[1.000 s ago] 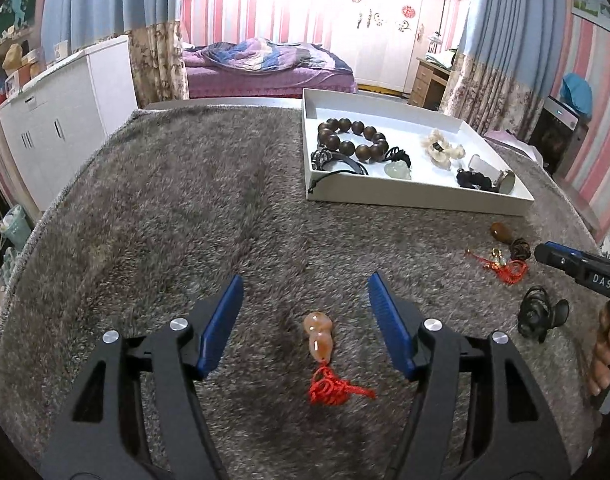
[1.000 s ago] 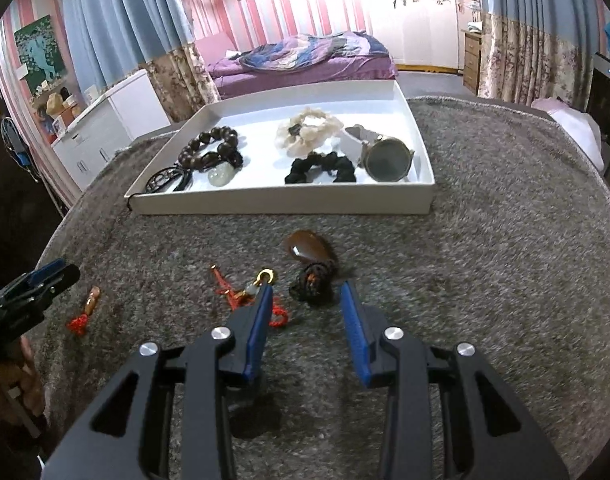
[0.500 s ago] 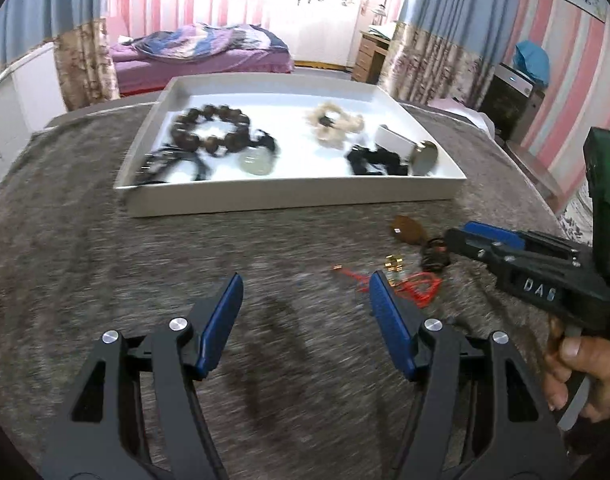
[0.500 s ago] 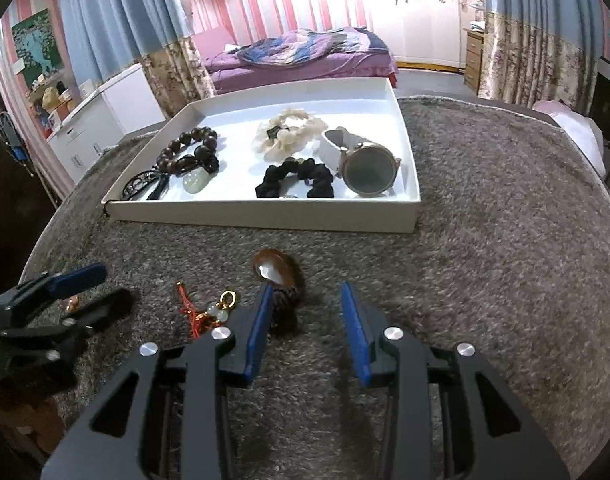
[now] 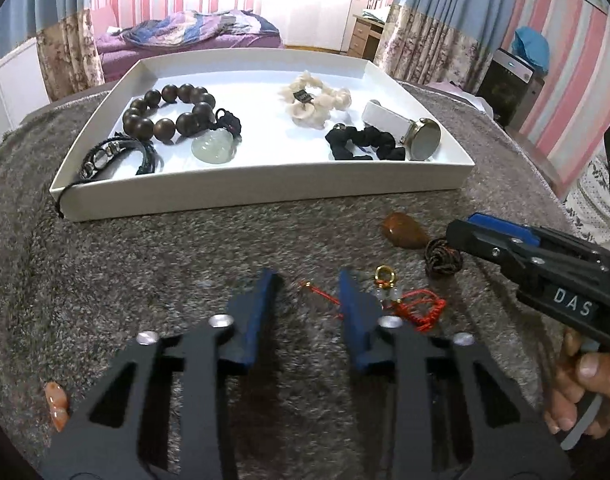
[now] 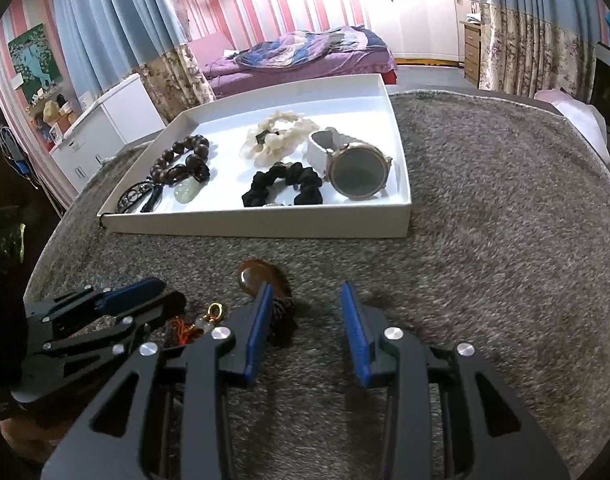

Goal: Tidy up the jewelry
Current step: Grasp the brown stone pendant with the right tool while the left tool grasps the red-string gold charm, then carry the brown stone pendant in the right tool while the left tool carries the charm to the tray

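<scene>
A white tray (image 5: pixel 265 194) on the grey carpet holds a dark bead bracelet (image 5: pixel 169 114), a jade pendant (image 5: pixel 213 148), a black cord bracelet (image 5: pixel 113 156), a cream scrunchie (image 5: pixel 315 100), a black scrunchie (image 5: pixel 365 146) and a watch (image 5: pixel 423 140). In front of it lie a brown pendant (image 5: pixel 403 230) with a dark knot (image 5: pixel 443 260) and a red-cord charm with a gold ring (image 5: pixel 409 302). My left gripper (image 5: pixel 307 292) is open, its right finger over the red cord. My right gripper (image 6: pixel 305 300) is open, its left finger beside the brown pendant (image 6: pixel 261 276).
An orange pendant (image 5: pixel 57 404) lies at the left wrist view's lower left edge. Grey carpet (image 6: pixel 505 240) stretches to the right of the tray (image 6: pixel 265 226). A bed (image 6: pixel 305 52), a white cabinet (image 6: pixel 105 128) and curtains stand behind.
My left gripper left the orange pendant, swung right toward the red-cord charm, and its jaws narrowed. My right gripper moved forward past the knot toward the brown pendant.
</scene>
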The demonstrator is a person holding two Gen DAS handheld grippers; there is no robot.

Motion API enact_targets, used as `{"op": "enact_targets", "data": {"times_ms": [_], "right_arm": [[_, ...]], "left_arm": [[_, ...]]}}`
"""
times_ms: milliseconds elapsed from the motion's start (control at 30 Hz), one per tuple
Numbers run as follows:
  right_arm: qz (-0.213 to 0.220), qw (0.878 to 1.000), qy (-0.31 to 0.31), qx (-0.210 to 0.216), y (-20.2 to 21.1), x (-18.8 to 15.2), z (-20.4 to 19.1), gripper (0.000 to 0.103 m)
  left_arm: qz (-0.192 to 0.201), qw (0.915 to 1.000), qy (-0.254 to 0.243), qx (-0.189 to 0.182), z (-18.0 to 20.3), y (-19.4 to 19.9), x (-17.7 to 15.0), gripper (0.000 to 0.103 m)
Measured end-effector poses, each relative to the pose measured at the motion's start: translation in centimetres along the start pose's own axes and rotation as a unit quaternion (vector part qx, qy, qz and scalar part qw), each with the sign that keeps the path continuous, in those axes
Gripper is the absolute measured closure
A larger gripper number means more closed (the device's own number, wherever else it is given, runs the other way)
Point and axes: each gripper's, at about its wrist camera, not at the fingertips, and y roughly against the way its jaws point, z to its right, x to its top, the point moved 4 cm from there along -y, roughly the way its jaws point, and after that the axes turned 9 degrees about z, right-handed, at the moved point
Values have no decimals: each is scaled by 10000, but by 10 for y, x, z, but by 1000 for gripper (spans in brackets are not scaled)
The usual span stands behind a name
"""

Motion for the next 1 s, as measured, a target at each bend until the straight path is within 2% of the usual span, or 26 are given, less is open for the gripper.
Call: {"op": "enact_targets", "data": {"times_ms": [100,167,333,433,533,1000], "right_arm": [[-8,10000,89,8,0,-1,-2,67],[-30,9999,138,34,-1,-2,-5,67],[-168,9994,188,215,-5,-8,-14,68],[-180,9990,280,297,-7,-9,-19,83],[-139,9990,250,346,-5,-9,-20,88],[301,9983,110,484,27,20,-22,92]], "left_arm": [[41,10000,19,-14,-3,-1,-1,100],[55,10000,44,-34,-4,-1,-1,101],[234,9994,-205,-127,7,8,0,102],[182,9995,-207,-169,7,7,-2,102],[253,9995,-94,-164,1,11,0,102],[889,9955,-1,-315,-13,66,36,102]]}}
